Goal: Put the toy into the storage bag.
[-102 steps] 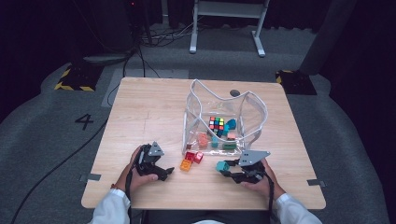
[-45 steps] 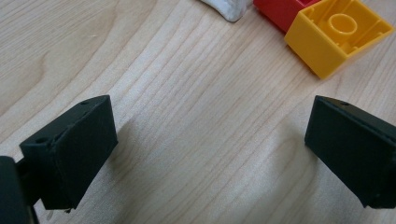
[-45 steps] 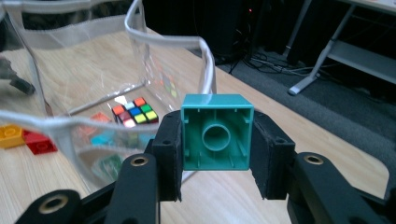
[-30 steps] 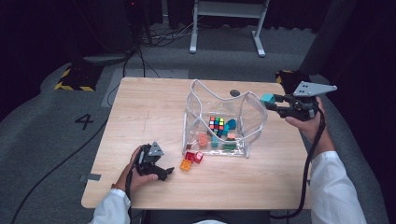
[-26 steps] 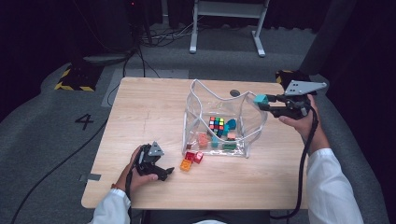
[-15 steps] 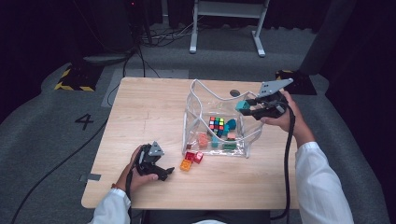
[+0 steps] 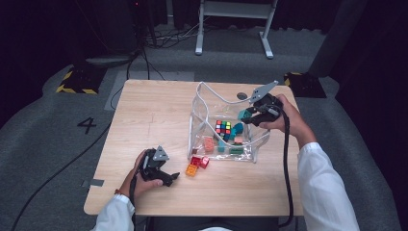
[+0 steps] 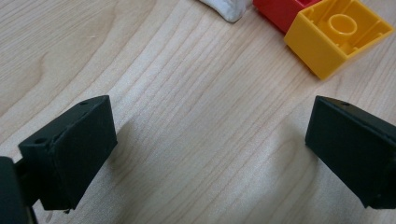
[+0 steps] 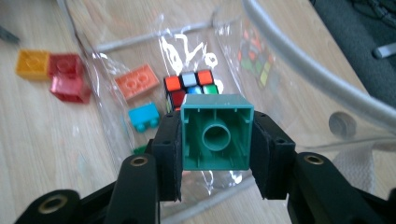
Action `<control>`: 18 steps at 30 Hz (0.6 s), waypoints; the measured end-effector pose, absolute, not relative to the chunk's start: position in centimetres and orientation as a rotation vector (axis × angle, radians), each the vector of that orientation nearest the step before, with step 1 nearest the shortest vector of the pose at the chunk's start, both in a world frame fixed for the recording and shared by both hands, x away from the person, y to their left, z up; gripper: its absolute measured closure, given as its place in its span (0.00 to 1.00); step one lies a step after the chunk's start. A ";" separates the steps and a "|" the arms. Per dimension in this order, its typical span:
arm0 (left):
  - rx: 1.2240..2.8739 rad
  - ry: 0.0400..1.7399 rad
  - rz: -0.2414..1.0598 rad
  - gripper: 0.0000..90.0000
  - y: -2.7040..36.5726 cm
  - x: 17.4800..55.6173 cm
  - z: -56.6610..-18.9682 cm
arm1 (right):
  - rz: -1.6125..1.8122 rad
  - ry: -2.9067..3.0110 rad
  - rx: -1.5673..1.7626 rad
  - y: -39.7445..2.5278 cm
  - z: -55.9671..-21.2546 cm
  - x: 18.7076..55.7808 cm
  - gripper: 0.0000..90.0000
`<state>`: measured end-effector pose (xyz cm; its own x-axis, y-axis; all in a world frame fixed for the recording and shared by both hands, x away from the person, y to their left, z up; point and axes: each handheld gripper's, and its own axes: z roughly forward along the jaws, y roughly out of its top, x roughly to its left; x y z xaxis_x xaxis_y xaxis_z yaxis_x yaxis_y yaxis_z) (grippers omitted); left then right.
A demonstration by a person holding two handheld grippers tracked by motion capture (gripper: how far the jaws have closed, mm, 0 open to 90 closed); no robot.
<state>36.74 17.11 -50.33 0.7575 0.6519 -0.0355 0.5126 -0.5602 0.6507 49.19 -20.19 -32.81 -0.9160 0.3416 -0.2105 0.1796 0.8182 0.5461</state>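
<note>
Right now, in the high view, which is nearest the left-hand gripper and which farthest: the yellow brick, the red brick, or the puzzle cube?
From the left gripper:
1. Yellow brick, just to its right on the table.
2. Red brick, touching the yellow one, beside the bag.
3. Puzzle cube, inside the clear bag, farthest.

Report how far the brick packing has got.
Done: the clear bag already holds a puzzle cube and several bricks. In hand: the right tongs grip a teal brick above the bag's open top, not yet released. Left: a yellow brick and red brick lie on the table outside the bag, near the open left tongs.
</note>
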 end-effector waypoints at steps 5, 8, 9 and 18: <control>2.292 0.868 0.275 0.02 17.1 36.7 -50.3 | 0.643 2.736 0.420 -20.4 -33.0 49.3 0.66; 2.293 0.866 0.279 0.02 17.1 36.7 -50.3 | 0.556 2.755 0.414 -20.6 -33.0 49.1 0.66; 2.293 0.867 0.279 0.02 17.1 36.7 -50.3 | 0.497 2.773 0.412 -20.9 -33.1 49.0 0.66; 2.293 0.867 0.276 0.02 17.1 36.7 -50.3 | 0.426 2.792 0.450 -23.2 -32.9 48.7 0.66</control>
